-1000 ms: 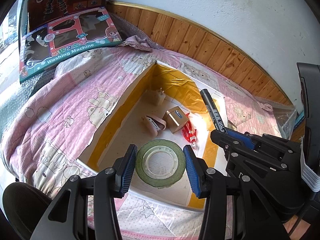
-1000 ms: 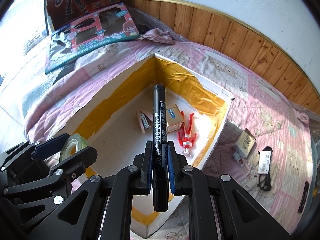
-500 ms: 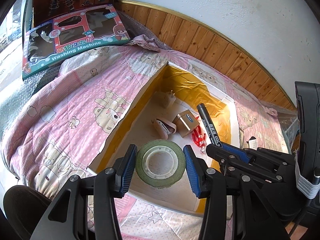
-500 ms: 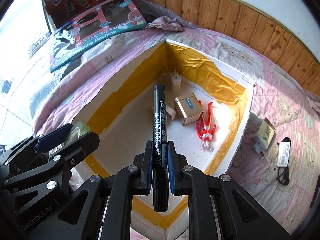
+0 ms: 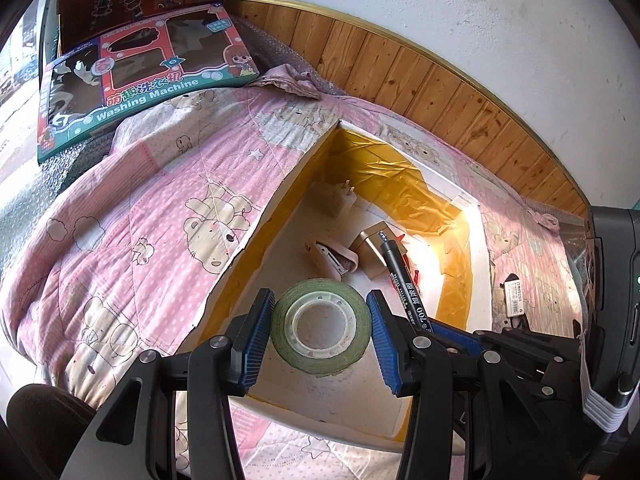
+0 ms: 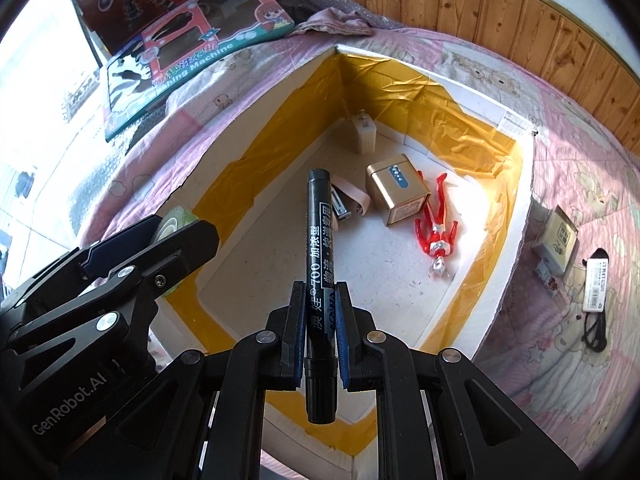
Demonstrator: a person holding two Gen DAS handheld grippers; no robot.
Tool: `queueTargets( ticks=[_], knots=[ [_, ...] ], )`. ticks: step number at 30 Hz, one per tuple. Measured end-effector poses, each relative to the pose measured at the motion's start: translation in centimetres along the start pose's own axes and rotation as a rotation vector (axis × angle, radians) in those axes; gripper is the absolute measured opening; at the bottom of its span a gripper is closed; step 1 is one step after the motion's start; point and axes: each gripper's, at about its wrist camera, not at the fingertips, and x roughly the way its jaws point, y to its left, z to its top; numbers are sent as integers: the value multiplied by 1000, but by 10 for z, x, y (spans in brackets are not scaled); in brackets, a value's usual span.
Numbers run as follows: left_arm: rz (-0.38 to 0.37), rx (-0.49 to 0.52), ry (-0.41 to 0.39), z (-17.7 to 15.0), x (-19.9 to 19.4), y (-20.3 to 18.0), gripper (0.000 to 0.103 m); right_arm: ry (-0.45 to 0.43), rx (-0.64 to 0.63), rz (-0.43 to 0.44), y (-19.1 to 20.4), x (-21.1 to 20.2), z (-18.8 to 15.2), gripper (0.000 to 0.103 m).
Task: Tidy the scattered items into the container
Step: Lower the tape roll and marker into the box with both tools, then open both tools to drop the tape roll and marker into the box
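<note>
Green tape roll (image 5: 321, 325) clamped between my left gripper's (image 5: 320, 330) blue pads, hole facing camera, held above near end of box. Black marker (image 6: 318, 264) with white print pinched in my right gripper (image 6: 319, 334), pointing forward over box floor. White foam box (image 6: 516, 216), yellow-taped inside, open on pink quilt; holds white charger (image 6: 365, 133), gold tin (image 6: 397, 189), pink stapler (image 6: 349, 200), red figure (image 6: 436, 236) lying flat.
</note>
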Motion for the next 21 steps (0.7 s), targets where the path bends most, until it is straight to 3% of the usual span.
queueTargets(
  ticks=[14,21],
  knots=[
    [15,12,29,2,16,2,49,33,26,33,0,9,-7,14],
    [4,-29,65,4,27,11,49,40,38,38,-2,11,-7,14]
  ],
)
